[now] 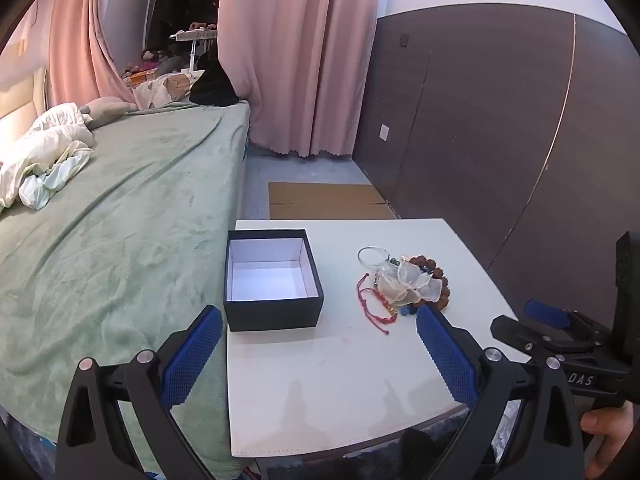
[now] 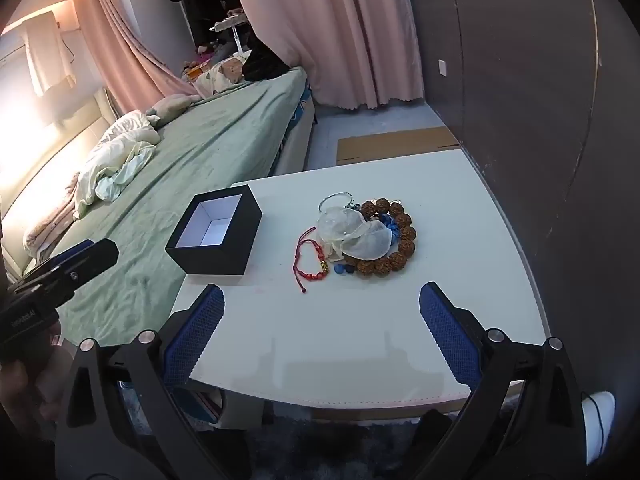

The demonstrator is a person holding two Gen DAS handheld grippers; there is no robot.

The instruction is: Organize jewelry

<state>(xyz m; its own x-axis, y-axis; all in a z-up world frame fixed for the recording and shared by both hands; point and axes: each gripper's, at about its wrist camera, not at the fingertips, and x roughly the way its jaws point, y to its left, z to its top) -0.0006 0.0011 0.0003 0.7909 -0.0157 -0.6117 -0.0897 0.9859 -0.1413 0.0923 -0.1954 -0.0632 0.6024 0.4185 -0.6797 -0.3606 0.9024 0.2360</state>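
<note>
Right tool [image 2: 320, 336] above the near edge of the white counter [image 2: 460, 280], blue pads wide apart, nothing between them. Black box [image 2: 236, 248], white inside, lidless, at the counter's left side. To its right, a heap: brown bead bracelet [image 2: 402, 248], sheer white pouch [image 2: 356, 236] on top, silver bangle [image 2: 336, 200] behind, red cord bracelet [image 2: 312, 264] in front. Left tool [image 2: 76, 264] over the green bed [image 2: 208, 136].

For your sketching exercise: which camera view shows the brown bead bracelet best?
The right wrist view: the brown bead bracelet shows nearly its whole ring. In the left wrist view the gauze pouch hides most of it.
</note>
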